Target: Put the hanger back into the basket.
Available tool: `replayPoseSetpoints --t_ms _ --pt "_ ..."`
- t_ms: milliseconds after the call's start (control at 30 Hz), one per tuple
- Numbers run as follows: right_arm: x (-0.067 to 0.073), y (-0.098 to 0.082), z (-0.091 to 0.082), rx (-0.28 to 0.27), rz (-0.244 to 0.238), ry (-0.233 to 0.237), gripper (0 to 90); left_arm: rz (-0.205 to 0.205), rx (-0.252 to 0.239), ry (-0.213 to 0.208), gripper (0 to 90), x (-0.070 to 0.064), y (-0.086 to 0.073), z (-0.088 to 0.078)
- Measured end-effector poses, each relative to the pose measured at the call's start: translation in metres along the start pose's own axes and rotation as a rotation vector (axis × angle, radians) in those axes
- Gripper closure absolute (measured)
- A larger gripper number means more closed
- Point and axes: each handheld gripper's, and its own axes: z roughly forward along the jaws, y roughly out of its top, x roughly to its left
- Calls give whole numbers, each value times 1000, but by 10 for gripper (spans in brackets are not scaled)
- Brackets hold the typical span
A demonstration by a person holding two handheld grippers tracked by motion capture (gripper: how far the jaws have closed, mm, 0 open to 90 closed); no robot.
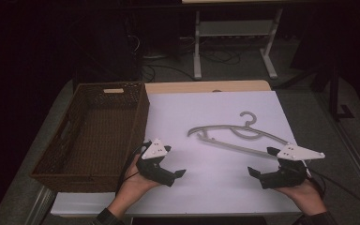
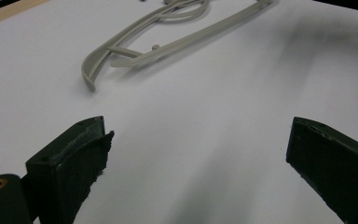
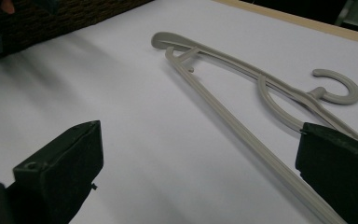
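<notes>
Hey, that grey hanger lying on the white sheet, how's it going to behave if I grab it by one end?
The hanger looks like thin moulded plastic, so probably stiff and light. Lying flat on the smooth white sheet, it may slide when nudged rather than roll. Held by one end, its long open frame would likely swing or droop.

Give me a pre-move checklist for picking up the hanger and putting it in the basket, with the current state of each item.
1. Left gripper open: ok, jaws stand wide apart in the left gripper view.
2. Right gripper open: ok, jaws apart and holding nothing.
3. Hanger free to grasp: ok, it lies flat on the white sheet with nothing on it.
4. Gripper near hanger: ok, the right one sits beside the hanger's near end.
5. Basket ready to receive: ok, it looks empty.
6. Basket big enough for the hanger: cannot tell.
</notes>
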Motion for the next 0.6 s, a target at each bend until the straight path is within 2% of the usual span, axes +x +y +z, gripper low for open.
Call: replayPoseSetpoints --t_ms 267,600 --pt "-5 1 0 -2 19 -20 6 14 10 11 54 4 4 2" --pt "-15 8 6 -2 39 -41 10 11 3 23 56 6 7 1"
